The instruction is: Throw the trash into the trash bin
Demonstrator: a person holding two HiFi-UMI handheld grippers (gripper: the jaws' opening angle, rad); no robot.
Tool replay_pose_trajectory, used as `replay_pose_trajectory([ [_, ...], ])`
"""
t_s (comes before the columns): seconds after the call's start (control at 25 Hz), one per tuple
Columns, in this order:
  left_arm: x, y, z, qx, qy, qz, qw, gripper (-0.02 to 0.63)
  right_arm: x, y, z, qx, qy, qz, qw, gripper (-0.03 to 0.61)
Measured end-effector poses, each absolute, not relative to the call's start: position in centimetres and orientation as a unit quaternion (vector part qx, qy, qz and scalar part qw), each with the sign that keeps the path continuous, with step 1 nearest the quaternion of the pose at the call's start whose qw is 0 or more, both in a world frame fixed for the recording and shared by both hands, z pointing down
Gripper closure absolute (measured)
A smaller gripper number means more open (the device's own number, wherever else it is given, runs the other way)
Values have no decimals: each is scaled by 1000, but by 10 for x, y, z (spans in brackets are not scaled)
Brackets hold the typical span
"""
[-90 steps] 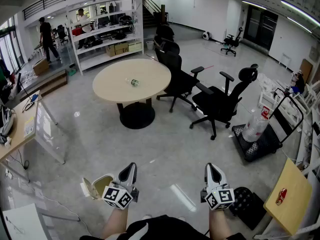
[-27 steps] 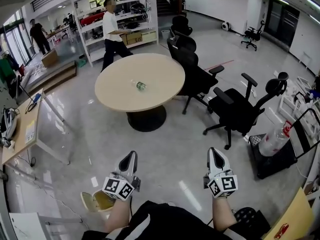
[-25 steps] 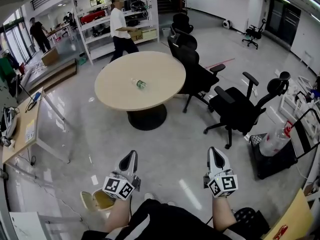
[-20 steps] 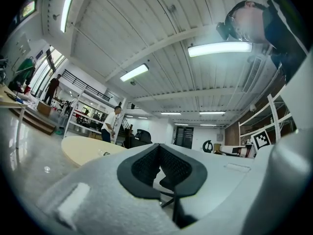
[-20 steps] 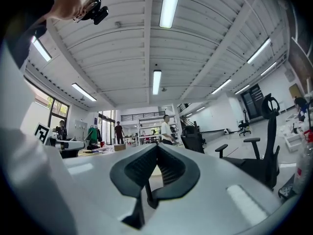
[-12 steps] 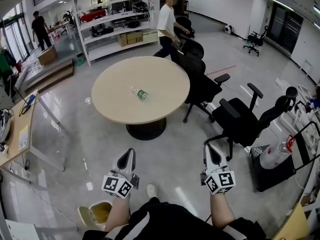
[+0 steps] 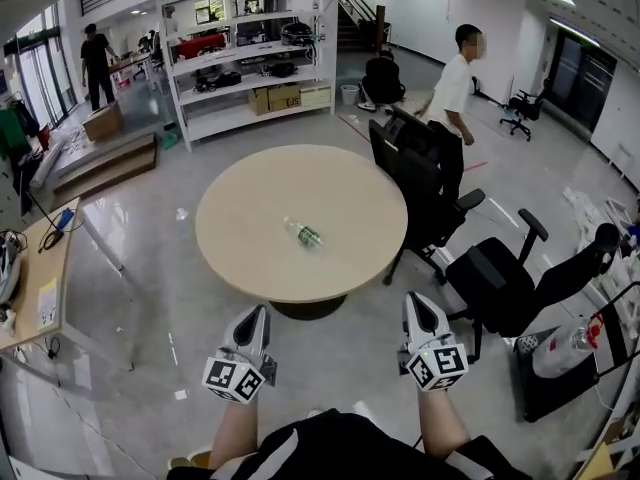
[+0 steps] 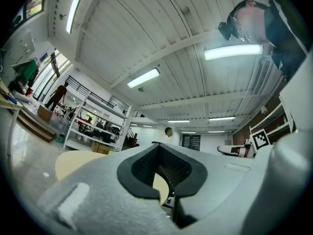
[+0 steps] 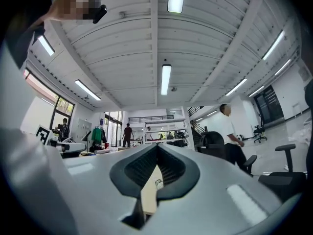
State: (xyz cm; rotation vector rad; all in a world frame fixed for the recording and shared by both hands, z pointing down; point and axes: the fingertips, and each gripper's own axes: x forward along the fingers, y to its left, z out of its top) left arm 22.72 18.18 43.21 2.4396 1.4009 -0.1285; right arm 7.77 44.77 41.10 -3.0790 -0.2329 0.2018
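Note:
A clear plastic bottle with a green label (image 7: 303,233) lies on its side near the middle of a round beige table (image 7: 250,258). My left gripper (image 7: 254,316) and right gripper (image 7: 414,303) are held side by side just short of the table's near edge, both shut and empty, pointing at it. In the right gripper view, the bottle (image 9: 157,183) and a strip of tabletop (image 9: 149,197) show through the notch of the shut jaws. A sliver of the yellowish bin (image 7: 188,460) peeks out at the bottom edge, behind my left arm.
Black office chairs (image 7: 425,183) (image 7: 510,288) stand right of the table. A person in a white shirt (image 7: 455,78) walks behind them. White shelves (image 7: 240,58) line the back, a desk (image 7: 40,268) the left, and a cart with a water jug (image 7: 560,353) the right.
Both grippers and the view have advanced to the table, which is now close in front. The yellowish bin has slid back to the bottom edge. The person in white has walked from left to right.

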Motion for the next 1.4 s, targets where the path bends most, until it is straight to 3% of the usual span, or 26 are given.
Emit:
replay_pose_trajectory([
  [0.76,360,161,456,896,414,-29,157,611,269,446,444,-999,15,28,28,572],
  [1.4,457,229,451,924,359,-34,128,611,427,512,467,-995,93,-16,16,547],
])
